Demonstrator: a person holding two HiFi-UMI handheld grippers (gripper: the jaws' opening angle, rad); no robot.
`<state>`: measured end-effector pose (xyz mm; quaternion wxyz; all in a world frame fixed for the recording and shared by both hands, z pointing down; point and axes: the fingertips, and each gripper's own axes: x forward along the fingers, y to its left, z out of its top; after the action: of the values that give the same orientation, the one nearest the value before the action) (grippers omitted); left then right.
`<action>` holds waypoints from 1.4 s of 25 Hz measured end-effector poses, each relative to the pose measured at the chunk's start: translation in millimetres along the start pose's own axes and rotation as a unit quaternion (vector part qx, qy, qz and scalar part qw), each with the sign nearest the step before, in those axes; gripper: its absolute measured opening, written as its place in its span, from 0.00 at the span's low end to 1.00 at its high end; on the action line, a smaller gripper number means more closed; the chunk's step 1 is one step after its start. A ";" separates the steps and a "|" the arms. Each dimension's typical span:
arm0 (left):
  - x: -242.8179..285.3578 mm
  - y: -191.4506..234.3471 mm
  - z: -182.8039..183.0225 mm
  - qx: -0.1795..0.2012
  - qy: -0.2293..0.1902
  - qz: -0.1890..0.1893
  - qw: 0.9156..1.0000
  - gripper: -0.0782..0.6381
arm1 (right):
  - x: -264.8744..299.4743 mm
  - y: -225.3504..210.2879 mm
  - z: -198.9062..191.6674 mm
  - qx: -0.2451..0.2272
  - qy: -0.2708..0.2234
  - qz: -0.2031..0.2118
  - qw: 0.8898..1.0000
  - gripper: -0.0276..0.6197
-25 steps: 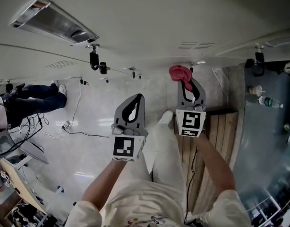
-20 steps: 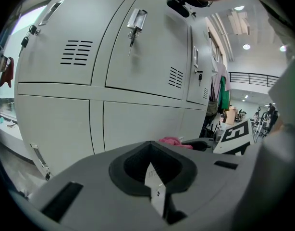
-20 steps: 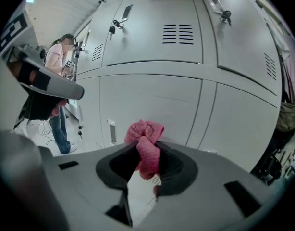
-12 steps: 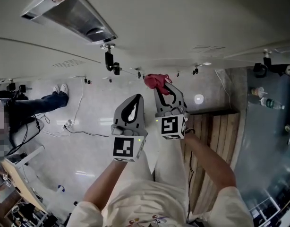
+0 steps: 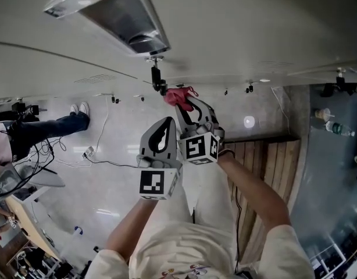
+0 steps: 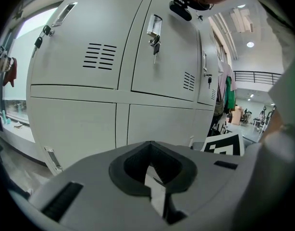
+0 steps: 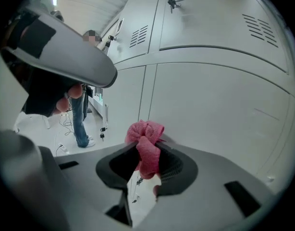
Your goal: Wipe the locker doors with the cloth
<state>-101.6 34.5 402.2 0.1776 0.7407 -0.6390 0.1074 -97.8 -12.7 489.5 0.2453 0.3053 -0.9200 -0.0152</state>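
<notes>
Right claw (image 5: 182, 102) swung leftward, pink cloth (image 7: 145, 147) pinched between its tips

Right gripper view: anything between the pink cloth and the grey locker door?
Nothing: in the right gripper view, the pink cloth faces bare grey locker door.

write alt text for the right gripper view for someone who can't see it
The right gripper is shut on a bunched pink cloth, facing pale grey locker doors that fill most of the view. At the left, a person in jeans stands further off.
</notes>
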 end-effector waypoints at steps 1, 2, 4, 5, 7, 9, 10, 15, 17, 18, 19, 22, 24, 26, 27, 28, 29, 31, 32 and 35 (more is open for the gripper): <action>-1.0 3.0 -0.7 0.000 0.002 0.001 1.000 0.12 | 3.3 2.5 0.1 -0.001 0.001 0.003 1.000 0.21; -2.0 5.6 -1.3 0.000 0.004 0.003 1.000 0.12 | 6.9 4.6 0.2 -0.001 0.003 0.005 1.000 0.21; -3.7 9.3 -1.9 -0.001 0.006 0.004 1.000 0.12 | 15.0 6.7 -0.7 0.003 0.008 0.007 1.000 0.20; -4.3 10.4 -1.9 -0.001 0.006 0.004 1.000 0.12 | 19.2 6.4 -1.6 0.007 0.011 0.006 1.000 0.21; -5.5 11.8 -1.6 0.000 0.006 0.004 1.000 0.12 | 26.5 3.5 -3.2 0.017 0.018 0.001 1.000 0.21; -6.3 12.3 -2.0 0.001 0.005 0.002 1.000 0.12 | 29.2 1.1 -4.4 0.025 0.022 -0.001 0.999 0.21; -6.0 12.4 -2.6 0.002 0.005 0.002 1.000 0.12 | 28.7 0.2 -4.9 0.026 0.023 -0.002 0.999 0.21; -2.4 12.3 -7.2 0.004 0.006 -0.002 1.000 0.12 | 23.0 -9.1 -5.1 0.025 0.022 -0.009 0.999 0.21; -0.6 8.6 -8.0 0.002 0.008 -0.004 1.000 0.12 | 20.8 -13.7 -7.3 0.021 0.022 -0.011 0.999 0.21; 0.4 6.3 -8.2 0.001 0.009 -0.006 1.000 0.12 | 19.8 -15.9 -8.7 0.020 0.023 -0.013 0.999 0.21; 1.4 4.1 -8.2 0.002 0.009 -0.008 1.000 0.12 | 18.8 -17.9 -10.1 0.021 0.023 -0.014 0.999 0.21; 4.5 -2.3 -6.5 0.006 0.009 -0.014 1.000 0.12 | 15.5 -23.6 -13.2 0.025 0.024 -0.019 0.999 0.21; 6.1 -5.4 -5.6 0.006 0.008 -0.017 1.000 0.12 | 13.6 -27.0 -14.7 0.027 0.024 -0.023 0.999 0.21; 7.5 -7.7 -5.4 0.007 0.010 -0.018 1.000 0.12 | 12.0 -30.4 -16.0 0.029 0.024 -0.025 0.999 0.21; 8.2 -8.9 -5.4 0.008 0.011 -0.018 1.000 0.12 | 11.1 -32.4 -16.7 0.031 0.024 -0.026 0.999 0.21; 8.8 -10.1 -5.2 0.009 0.011 -0.019 1.000 0.12 | 10.0 -34.5 -17.4 0.032 0.024 -0.027 0.999 0.21; 9.5 -11.4 -4.9 0.011 0.010 -0.019 1.000 0.12 | 8.8 -37.0 -18.3 0.034 0.025 -0.029 0.999 0.21; 10.8 -13.8 -4.8 0.011 0.010 -0.021 1.000 0.12 | 6.2 -42.7 -21.2 0.038 0.026 -0.034 0.998 0.21; 11.4 -15.0 -5.1 0.011 0.011 -0.021 1.000 0.12 | 4.7 -45.8 -23.2 0.041 0.027 -0.038 0.998 0.21; 13.5 -19.0 -6.0 0.012 0.011 -0.024 1.000 0.12 | 0.5 -53.8 -29.8 0.044 0.031 -0.046 0.997 0.21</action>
<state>-80.4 26.9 410.5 0.1784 0.7569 -0.6173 0.1193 -54.7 -53.1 506.4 0.2591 0.3579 -0.8968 0.0241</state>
